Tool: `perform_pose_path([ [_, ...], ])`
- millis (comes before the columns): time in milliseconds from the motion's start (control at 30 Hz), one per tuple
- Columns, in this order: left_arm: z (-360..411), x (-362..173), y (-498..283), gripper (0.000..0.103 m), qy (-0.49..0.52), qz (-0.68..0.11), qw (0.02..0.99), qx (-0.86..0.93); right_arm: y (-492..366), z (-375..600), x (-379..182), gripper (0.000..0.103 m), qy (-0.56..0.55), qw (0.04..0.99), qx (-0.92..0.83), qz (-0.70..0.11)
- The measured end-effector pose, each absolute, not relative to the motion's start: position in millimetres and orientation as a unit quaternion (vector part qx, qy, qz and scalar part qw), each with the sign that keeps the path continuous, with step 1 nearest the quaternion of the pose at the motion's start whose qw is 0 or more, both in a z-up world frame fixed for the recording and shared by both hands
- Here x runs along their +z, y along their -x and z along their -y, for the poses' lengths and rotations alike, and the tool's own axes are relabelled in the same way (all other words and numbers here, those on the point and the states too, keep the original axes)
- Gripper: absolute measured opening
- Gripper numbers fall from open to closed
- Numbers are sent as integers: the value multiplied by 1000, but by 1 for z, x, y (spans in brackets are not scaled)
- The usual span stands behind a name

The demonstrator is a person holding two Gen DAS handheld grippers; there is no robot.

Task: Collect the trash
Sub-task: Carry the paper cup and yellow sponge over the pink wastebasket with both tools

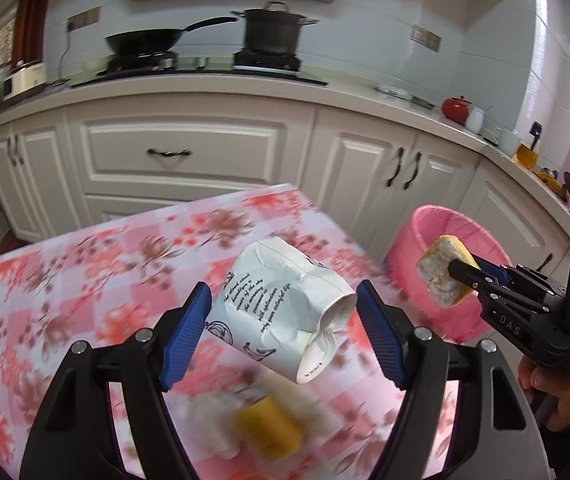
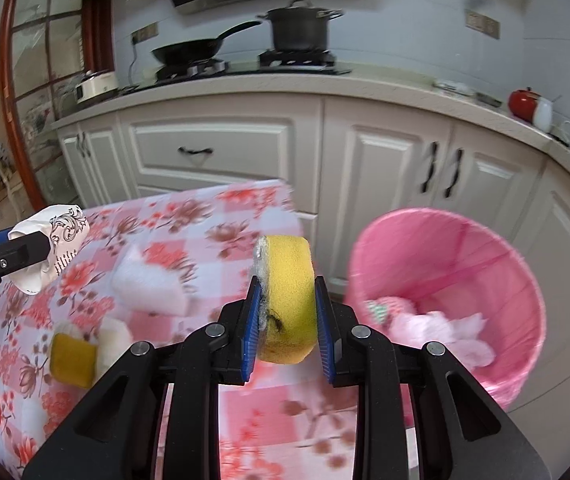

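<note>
L gripper [image 1: 283, 330] is gripping a crushed white paper cup [image 1: 281, 312] w/ black script print. Jaws are standing wide, blue pads [image 1: 187, 334] pressing on the cup's sides; cup is lying tilted, dented rim toward the camera, raised clear of the table [image 1: 65, 280].

R gripper [image 2: 287, 316] is clamping a yellow sponge [image 2: 287, 300], narrow jaw gap, pads bearing on both faces. Sponge is standing on edge, its greyish scouring layer on the L side, a dark smear near the L pad. In the L wrist view the same sponge is hanging in front of the pink trash bin [image 1: 449, 276], above its rim.

Pink trash bin is standing on the floor just beside the table's R edge, lined w/ a pink bag and already holding pink and white crumpled waste [image 2: 437, 328].

Items lying on the floral pink tablecloth:
- second yellow sponge [image 2: 73, 360], w/ a white fluffy wad [image 2: 115, 336] touching it
- white block-shaped item [image 2: 145, 284], blurred, type unclear

A person's hand [image 1: 557, 396] is gripping the R gripper's handle. Background: white cabinets, wok and stock pot on the hob.
</note>
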State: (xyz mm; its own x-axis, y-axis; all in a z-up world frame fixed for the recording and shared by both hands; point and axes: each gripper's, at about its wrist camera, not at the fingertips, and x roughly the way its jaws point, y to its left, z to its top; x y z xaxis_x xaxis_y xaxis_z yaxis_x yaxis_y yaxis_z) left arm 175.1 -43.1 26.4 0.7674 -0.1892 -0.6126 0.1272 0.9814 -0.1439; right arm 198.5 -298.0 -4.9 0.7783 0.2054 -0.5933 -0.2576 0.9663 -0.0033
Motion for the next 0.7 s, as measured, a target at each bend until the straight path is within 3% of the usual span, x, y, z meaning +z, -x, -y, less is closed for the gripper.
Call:
perform_pose_path([
  [700,211,50,-257,72,20,-329,920,-210,-230,431,10,26,-1,954,22,-301],
])
